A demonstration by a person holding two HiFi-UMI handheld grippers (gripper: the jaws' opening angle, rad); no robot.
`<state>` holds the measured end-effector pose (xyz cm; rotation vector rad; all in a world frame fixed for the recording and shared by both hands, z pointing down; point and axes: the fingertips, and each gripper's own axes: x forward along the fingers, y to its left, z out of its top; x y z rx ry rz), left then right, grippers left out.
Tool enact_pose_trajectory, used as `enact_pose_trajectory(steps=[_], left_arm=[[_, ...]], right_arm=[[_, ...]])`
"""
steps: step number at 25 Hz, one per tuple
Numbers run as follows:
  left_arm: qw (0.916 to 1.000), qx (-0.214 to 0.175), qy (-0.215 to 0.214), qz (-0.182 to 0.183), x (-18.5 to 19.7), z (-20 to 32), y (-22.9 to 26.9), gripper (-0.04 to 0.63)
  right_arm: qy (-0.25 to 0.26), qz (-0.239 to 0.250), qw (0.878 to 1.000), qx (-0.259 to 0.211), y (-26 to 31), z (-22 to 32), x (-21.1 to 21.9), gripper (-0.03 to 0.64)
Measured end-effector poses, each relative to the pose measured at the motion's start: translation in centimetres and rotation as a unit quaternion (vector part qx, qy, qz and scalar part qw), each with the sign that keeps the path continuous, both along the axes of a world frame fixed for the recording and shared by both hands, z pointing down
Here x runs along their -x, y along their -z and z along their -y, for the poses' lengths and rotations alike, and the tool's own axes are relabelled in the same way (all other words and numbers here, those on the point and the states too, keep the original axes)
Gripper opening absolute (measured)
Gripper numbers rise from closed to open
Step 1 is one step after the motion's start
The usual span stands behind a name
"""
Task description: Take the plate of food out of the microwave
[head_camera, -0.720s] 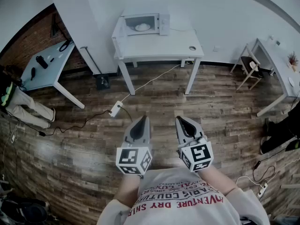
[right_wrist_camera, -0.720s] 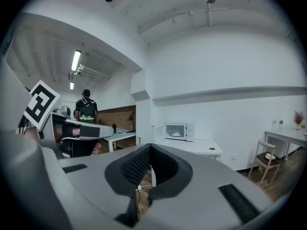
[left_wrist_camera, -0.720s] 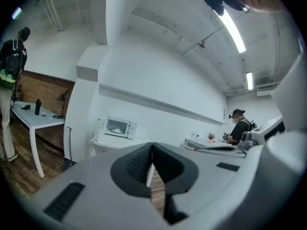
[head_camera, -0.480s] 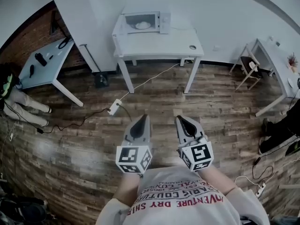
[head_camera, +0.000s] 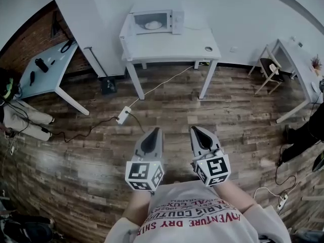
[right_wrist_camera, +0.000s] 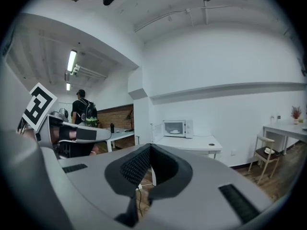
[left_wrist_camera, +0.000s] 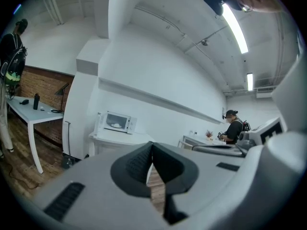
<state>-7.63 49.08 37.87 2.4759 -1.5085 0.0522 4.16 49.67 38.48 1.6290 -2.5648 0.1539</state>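
Both the left hand-held gripper (head_camera: 155, 131) and the right hand-held gripper (head_camera: 194, 130) are hanging clenched and empty above the wooden floor (head_camera: 233, 115), well apart from the white bench (head_camera: 172, 48), where the plate of food (head_camera: 152, 26) is sitting inside the open-doored microwave (head_camera: 177, 23)

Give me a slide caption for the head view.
Left gripper and right gripper, both shut, face the open microwave holding the plate of food.

left tongs (head_camera: 156, 131) and right tongs (head_camera: 195, 129) both closed
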Motion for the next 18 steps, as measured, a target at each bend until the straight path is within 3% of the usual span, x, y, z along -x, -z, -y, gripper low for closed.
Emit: enact_pose_trajectory(steps=[9,18], left_arm=[[0.9992,0.025,0.031,-0.003,-0.2,4.2,-2.0,0.008],[0.997,0.017,0.07,0.027,-3.2,15.5,-1.4,0.007]], right_arm=[[0.02,-0.003,1.0,0.019,-1.3,4.9,-1.4,0.003],[0.061,0.014,0.998,0.019,-0.8,18.3,-4.3,0.003]])
